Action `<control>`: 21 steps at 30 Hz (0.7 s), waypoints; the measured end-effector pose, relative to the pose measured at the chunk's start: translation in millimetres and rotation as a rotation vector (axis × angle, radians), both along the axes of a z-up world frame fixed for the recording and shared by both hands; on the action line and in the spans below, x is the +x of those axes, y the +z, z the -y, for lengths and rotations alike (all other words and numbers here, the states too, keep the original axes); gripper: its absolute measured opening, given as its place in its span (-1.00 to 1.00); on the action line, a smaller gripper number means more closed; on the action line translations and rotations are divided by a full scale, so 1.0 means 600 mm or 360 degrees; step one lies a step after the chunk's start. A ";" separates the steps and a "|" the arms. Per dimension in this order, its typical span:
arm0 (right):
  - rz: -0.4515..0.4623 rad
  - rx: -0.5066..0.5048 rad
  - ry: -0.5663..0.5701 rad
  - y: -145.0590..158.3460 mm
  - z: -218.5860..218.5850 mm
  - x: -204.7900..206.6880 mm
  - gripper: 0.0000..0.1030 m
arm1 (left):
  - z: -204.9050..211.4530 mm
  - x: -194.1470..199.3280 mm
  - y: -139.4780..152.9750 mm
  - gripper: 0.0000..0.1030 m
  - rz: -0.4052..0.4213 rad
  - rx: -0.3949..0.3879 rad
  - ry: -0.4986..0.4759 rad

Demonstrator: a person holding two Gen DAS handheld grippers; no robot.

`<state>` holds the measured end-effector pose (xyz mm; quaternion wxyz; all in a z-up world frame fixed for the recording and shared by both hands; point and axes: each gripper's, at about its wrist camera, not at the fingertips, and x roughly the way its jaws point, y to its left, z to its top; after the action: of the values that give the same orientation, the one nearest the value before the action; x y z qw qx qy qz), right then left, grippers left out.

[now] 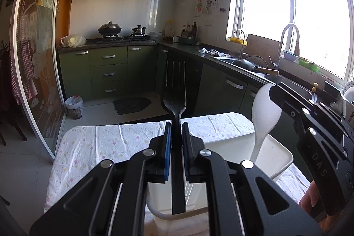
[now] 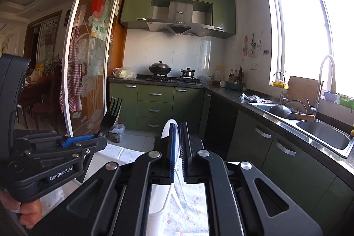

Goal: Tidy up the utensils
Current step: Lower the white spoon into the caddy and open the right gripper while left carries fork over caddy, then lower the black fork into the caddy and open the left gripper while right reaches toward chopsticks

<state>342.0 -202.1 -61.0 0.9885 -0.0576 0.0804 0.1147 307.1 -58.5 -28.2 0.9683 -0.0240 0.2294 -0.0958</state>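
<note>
— Black plastic, that fork in the middle of the left wrist view. Why is it held tines-up?

— I judge it is meant to go handle-first into a container, so both utensils are carried upright. The fork's handle runs down between the pads and ends low in the frame, over white plastic on the flowered tablecloth.

— And the white spoon?

— At the right of that view it is carried the same way: bowl up, handle slanting down towards the white bin. Whether its tip touches the bin is hidden.

— How does the left gripper stand?

— Nearly closed, both pads pressed on the fork's thin handle. It is a firm clamp, and the fork stands straight.

— The right gripper?

— Its jaws are close together with the spoon between them, bowl showing above the fingertips in the centre of the right wrist view. The blue pad lies against the spoon. The other pad is very near, but I cannot tell whether it presses.

— So neither utensil is put away?

— Not yet, by my reading. Both are above the table.
</note>
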 end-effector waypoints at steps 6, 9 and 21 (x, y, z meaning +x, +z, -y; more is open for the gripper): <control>-0.0010 -0.0042 0.0052 -0.014 -0.005 -0.016 -0.75 | 0.003 -0.003 0.002 -0.82 0.0003 0.0029 -0.0003; -0.0022 -0.0041 0.0066 -0.017 -0.003 -0.022 -0.63 | 0.003 -0.005 0.005 -0.82 0.0000 0.0029 -0.0005; -0.0423 -0.0129 0.0448 -0.069 -0.024 -0.127 -0.45 | 0.006 -0.006 0.007 -0.82 0.0008 0.0098 -0.0030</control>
<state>265.9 -187.7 -102.7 0.9403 -0.0922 0.2058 0.2550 303.8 -62.0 -24.0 0.9682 0.0082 0.2302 -0.0977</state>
